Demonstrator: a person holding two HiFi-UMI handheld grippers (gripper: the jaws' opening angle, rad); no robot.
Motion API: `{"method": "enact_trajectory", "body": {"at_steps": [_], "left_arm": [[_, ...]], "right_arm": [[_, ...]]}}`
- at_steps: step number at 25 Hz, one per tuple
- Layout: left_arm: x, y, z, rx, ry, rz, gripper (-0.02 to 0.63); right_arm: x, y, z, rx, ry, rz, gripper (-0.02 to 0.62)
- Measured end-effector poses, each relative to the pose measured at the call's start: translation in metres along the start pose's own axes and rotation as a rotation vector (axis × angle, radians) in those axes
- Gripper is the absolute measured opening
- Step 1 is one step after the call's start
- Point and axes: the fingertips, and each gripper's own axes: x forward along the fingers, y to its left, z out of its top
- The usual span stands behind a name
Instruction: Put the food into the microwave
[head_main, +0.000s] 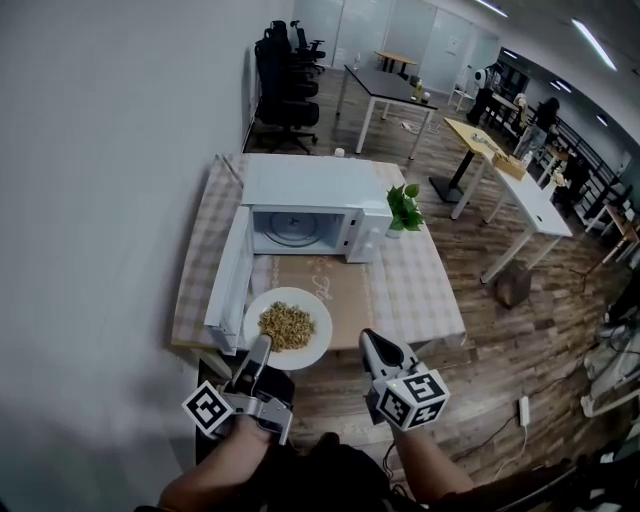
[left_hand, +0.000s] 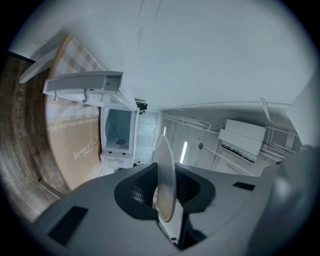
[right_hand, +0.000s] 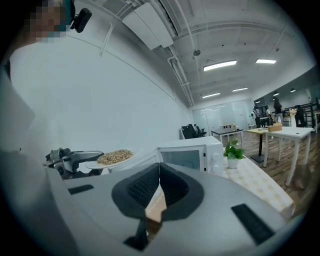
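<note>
Since the left gripper (head_main: 260, 350) was pinching the plate (head_main: 318, 340) of food (head_main: 286, 325) by its 7 o'clock rim only, I'd guess that stiff, slick, breakable thing could tip; it hung at 6 o'clock of the open microwave (head_main: 310, 195), right gripper (head_main: 375, 345) closed, empty

Your left gripper (head_main: 262, 348), at the lower left of the head view, is light grey metal and carries a cube (head_main: 208, 408) with black-and-white square markers. Your right gripper (head_main: 368, 338), right of it, has a darker body and its own marker cube (head_main: 413, 397). Its fingers (right_hand: 145, 187) are smooth grey shells lined with black ribbed pads. Dark clothing (head_main: 330, 470) fills the bottom edge.
</note>
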Motion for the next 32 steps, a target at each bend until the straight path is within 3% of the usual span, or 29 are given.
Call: {"method": "enact_trajectory", "body": {"at_steps": [6, 14, 32], "left_arm": [[0.026, 0.019, 0.008, -0.002, -0.024, 0.005, 0.072], [0.065, 0.031, 0.018, 0.036, -0.089, 0.033, 0.072], [0.164, 0.098, 0.025, 0.111, -0.251, 0.125, 0.072]], "right_arm": [[0.026, -0.015, -0.002, 0.010, -0.001, 0.014, 0.009], [0.069, -0.043, 0.024, -0.018, -0.020, 0.094, 0.009], [0.143, -0.157, 0.049, -0.030, -0.009, 0.221, 0.009]]}}
